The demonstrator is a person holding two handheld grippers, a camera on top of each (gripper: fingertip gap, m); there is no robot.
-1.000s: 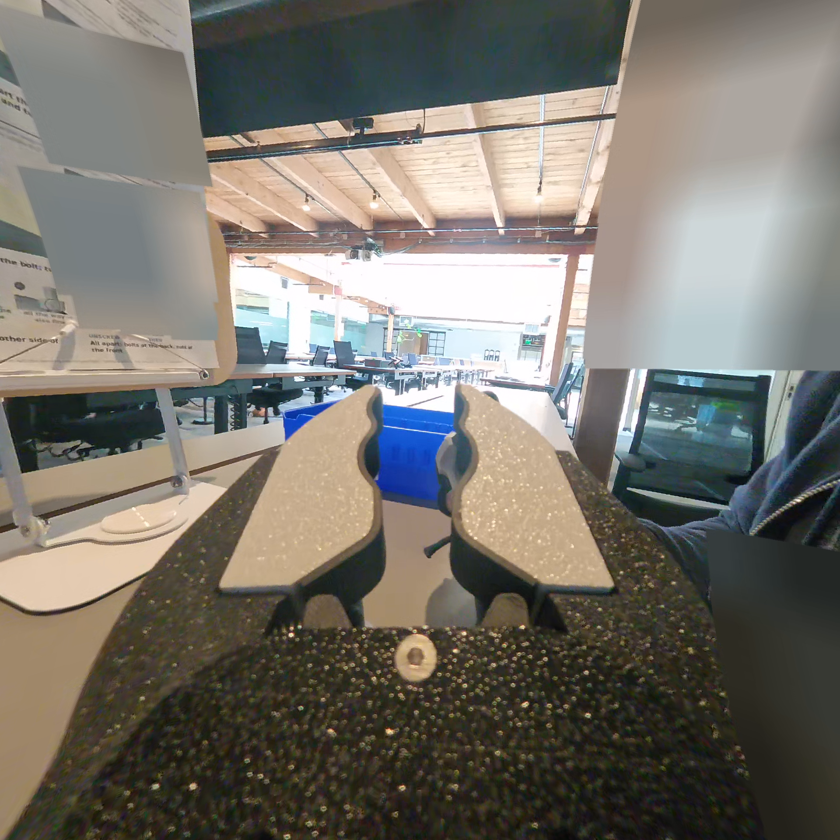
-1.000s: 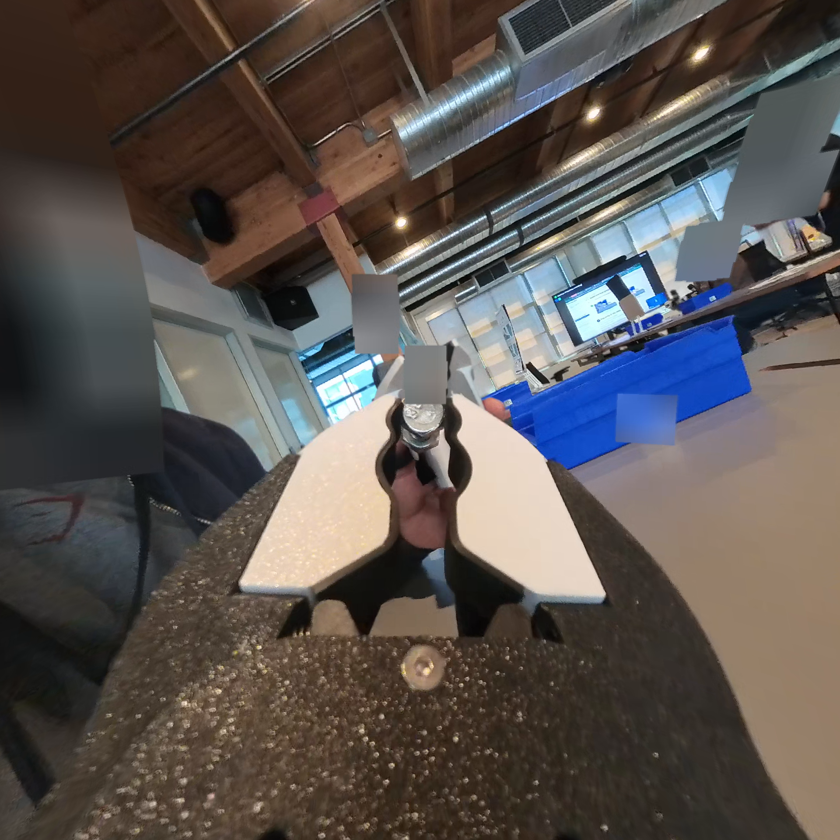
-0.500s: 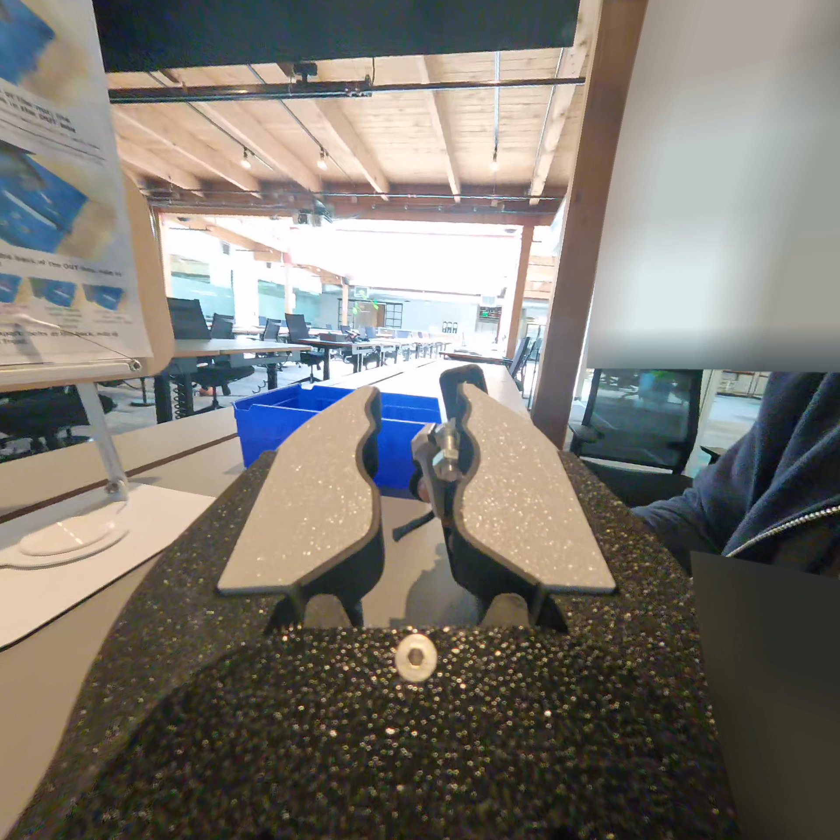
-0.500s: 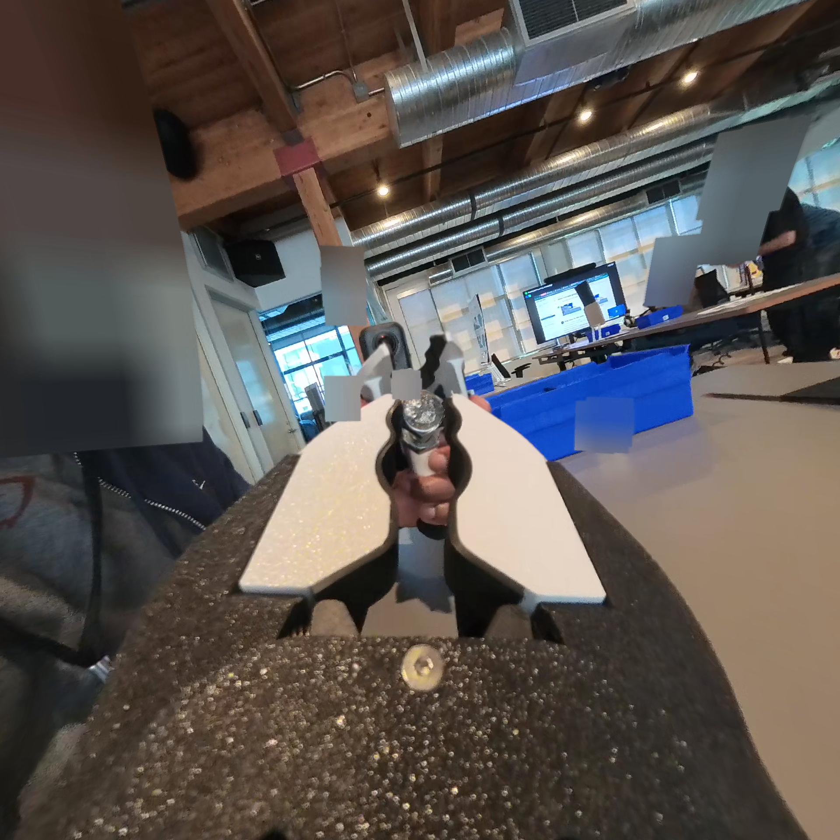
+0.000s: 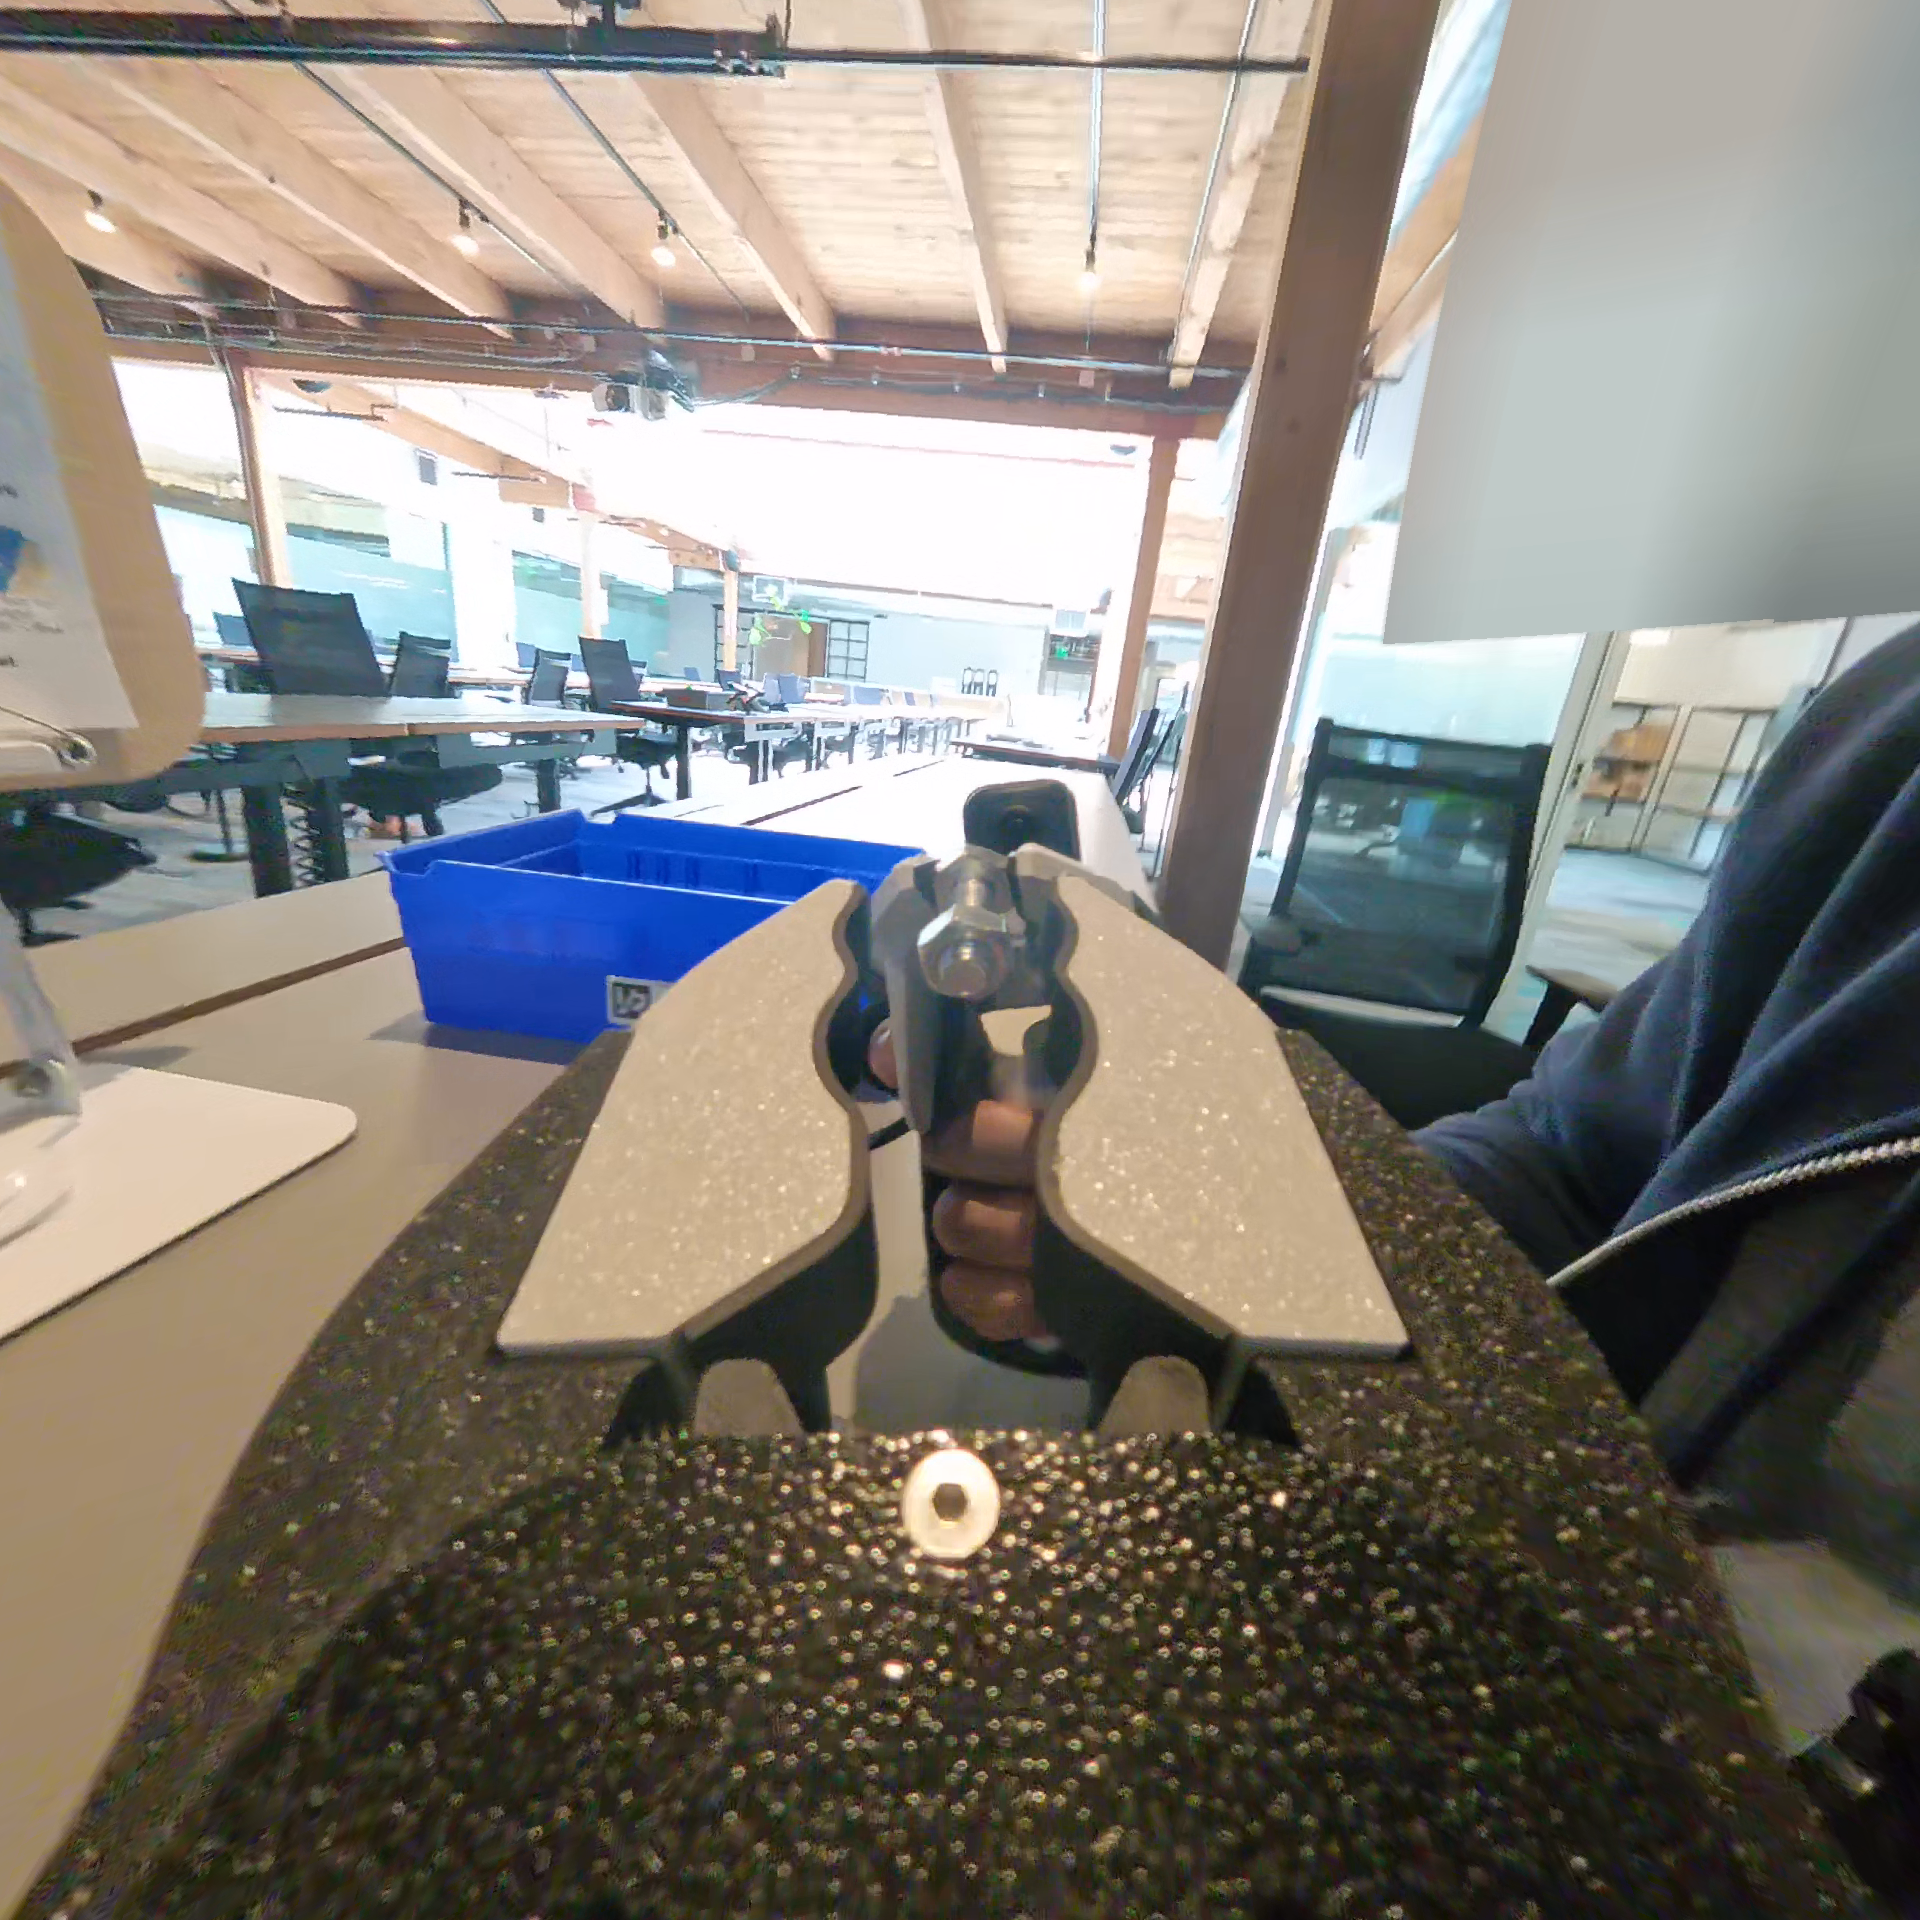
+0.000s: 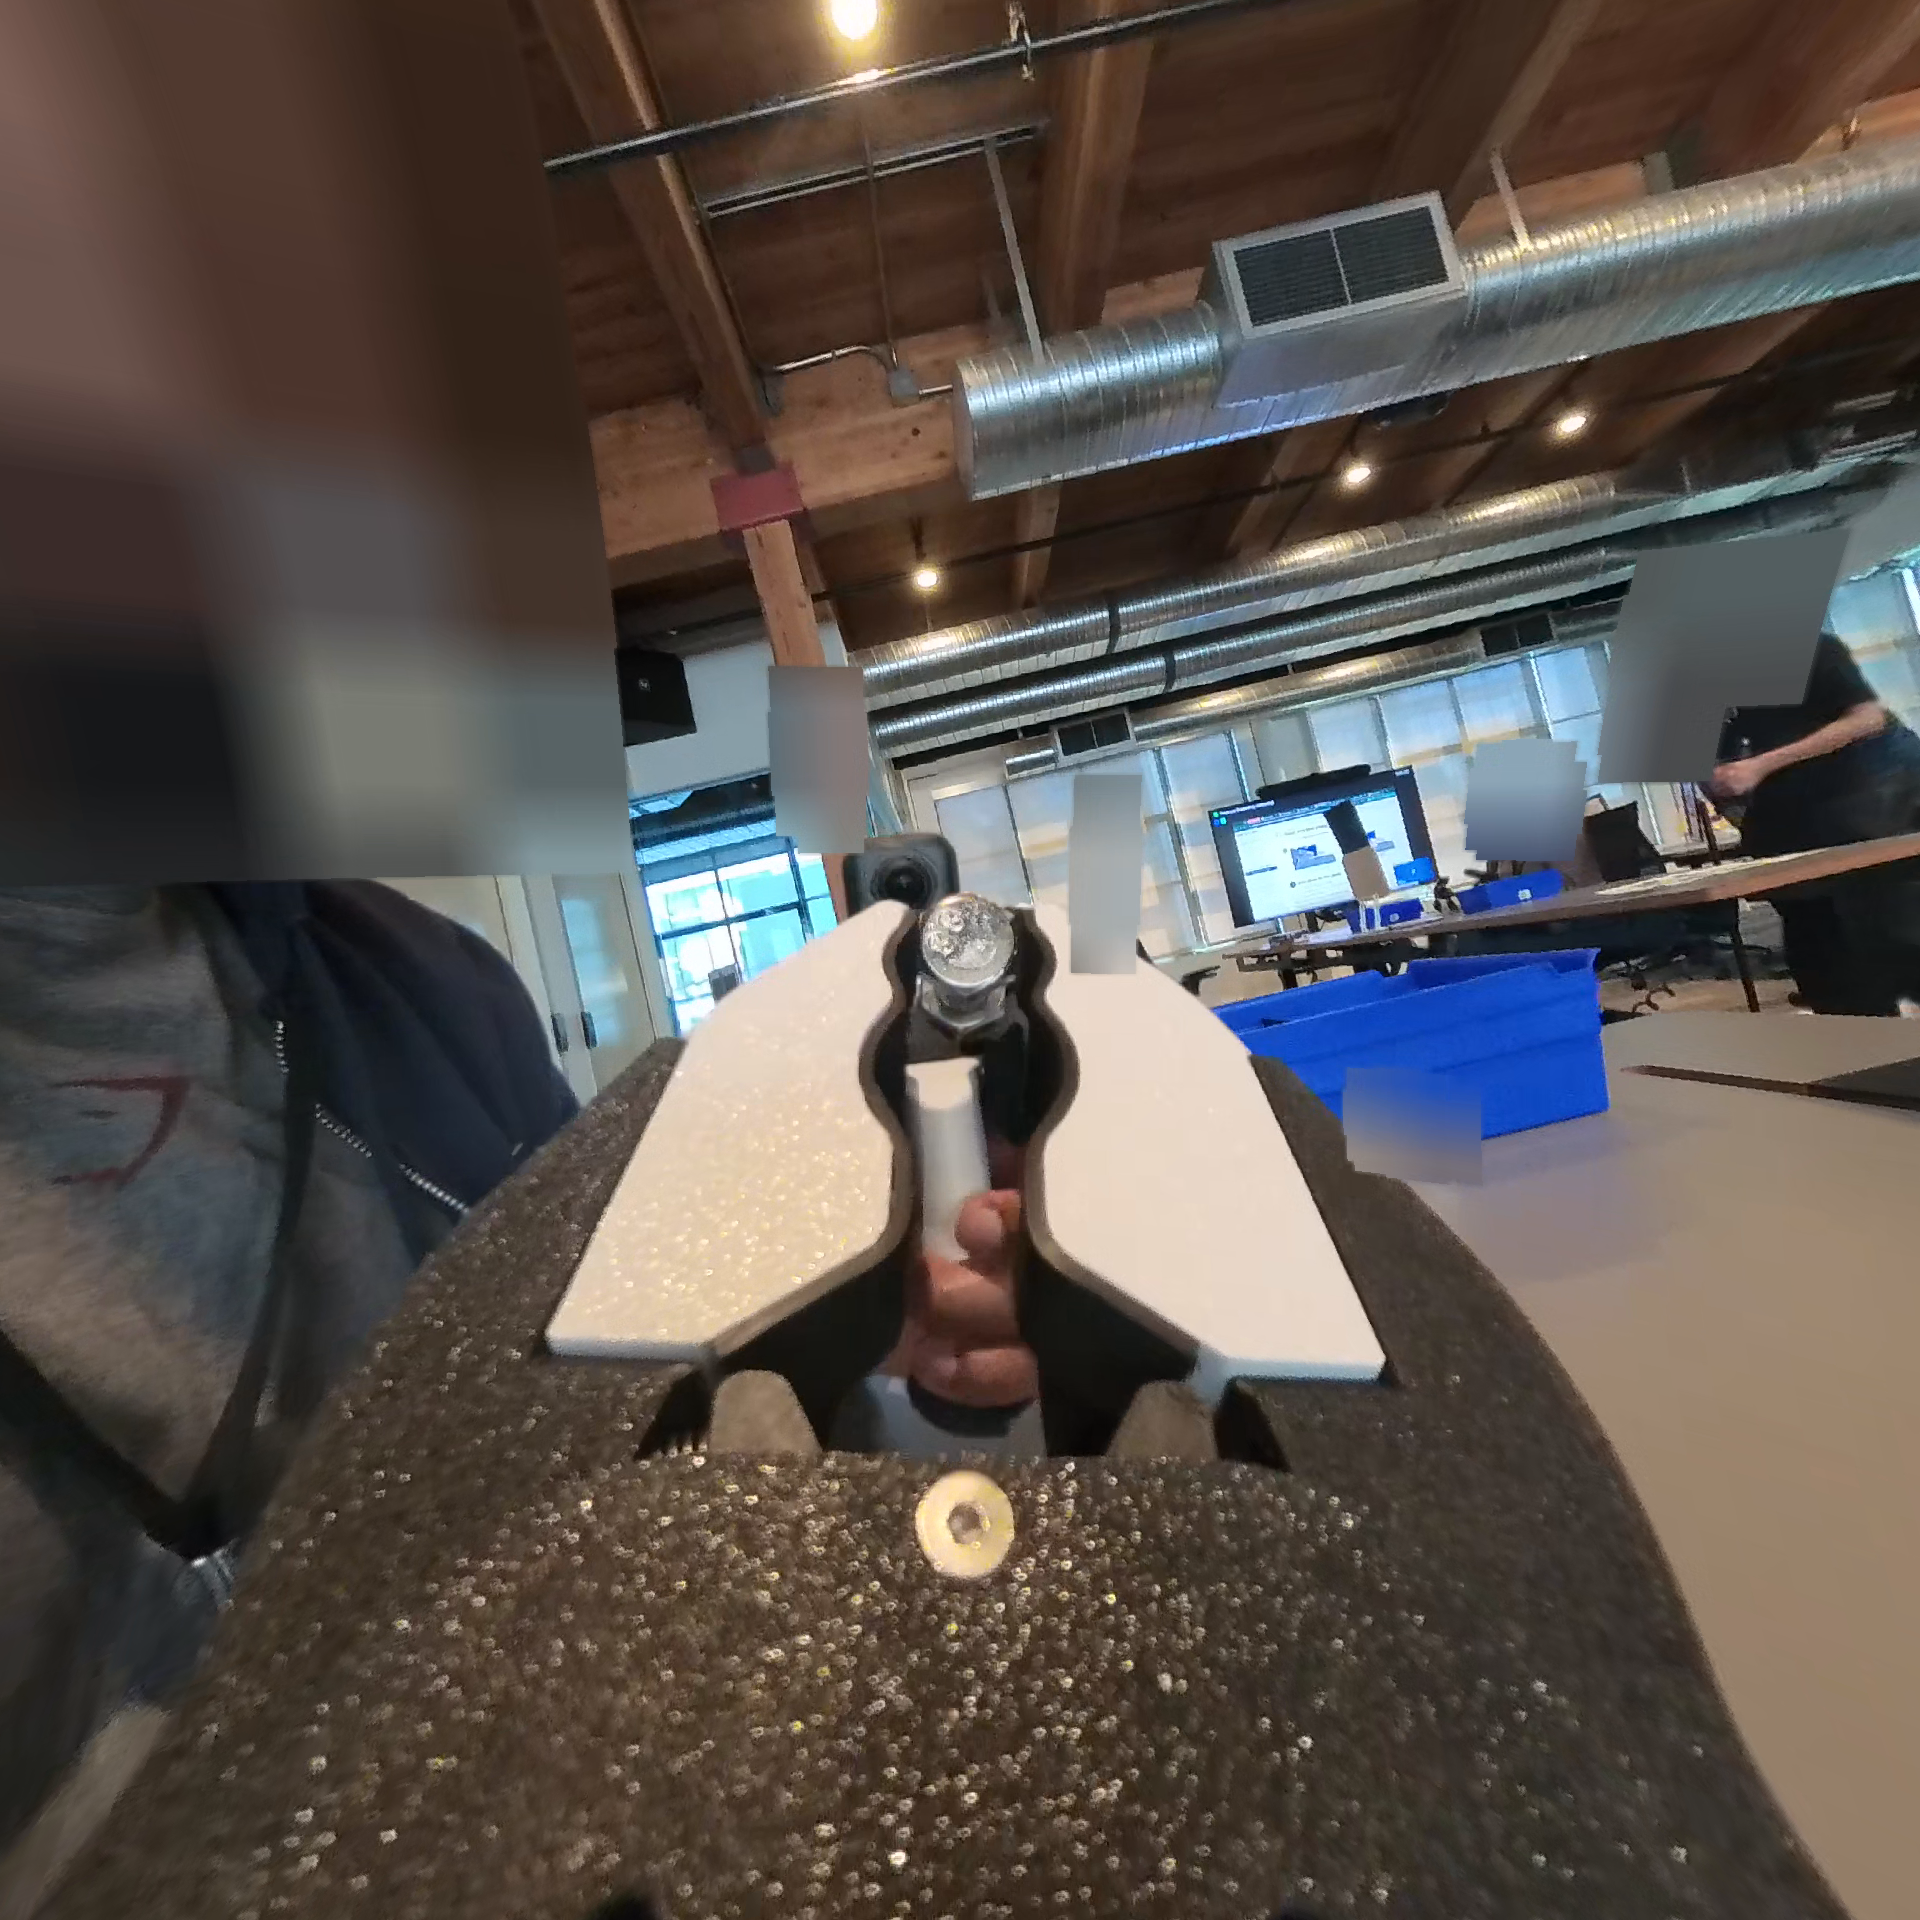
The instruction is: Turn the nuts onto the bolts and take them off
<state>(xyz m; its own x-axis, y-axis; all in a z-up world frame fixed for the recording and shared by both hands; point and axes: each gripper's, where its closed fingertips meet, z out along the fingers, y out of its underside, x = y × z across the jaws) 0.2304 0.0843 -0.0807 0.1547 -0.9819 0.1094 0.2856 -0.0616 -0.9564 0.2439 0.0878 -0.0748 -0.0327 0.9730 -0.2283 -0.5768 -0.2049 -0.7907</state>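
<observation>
The right claw (image 6: 961, 961) is clamped on the bolt (image 6: 966, 948) at its fingertips, held level above the bench (image 6: 1662, 1299). The bolt's long axis runs along the fingers, its threaded end and nut (image 5: 966, 951) pointing into the left claw (image 5: 961, 956), whose fingers stand apart around them. A blue bin (image 5: 582, 935) sits behind.

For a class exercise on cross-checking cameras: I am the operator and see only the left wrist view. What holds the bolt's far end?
Observer: The right hand-held gripper is shut on the bolt, at its rounded head.
Operator: Where is the nut from that side?
Observer: The nut shows just below the head, farther from that camera.
Operator: Anything behind me?
Observer: A lit monitor stands far across the room.
</observation>
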